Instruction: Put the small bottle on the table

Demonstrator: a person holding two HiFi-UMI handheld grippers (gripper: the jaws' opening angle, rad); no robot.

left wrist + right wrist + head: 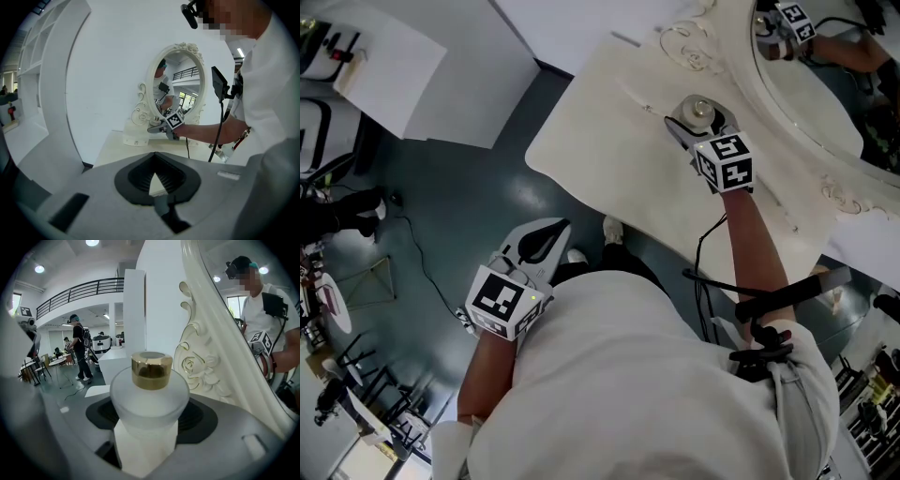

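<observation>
Gripping the frosted glass bottle (150, 401) by its broad body, the right gripper (701, 115) holds something likely slick, heavy and fragile (the left gripper (551, 232) is clenched, empty).

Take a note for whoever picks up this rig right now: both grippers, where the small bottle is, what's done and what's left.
Left gripper: jaws together, empty, held off the table over the floor.
Right gripper: shut on the small frosted bottle, gold cap up, over the cream table beside the ornate mirror.
Done: bottle is at the table.
Left: unclear whether its base touches; lower if needed, open the jaws, back away.
</observation>
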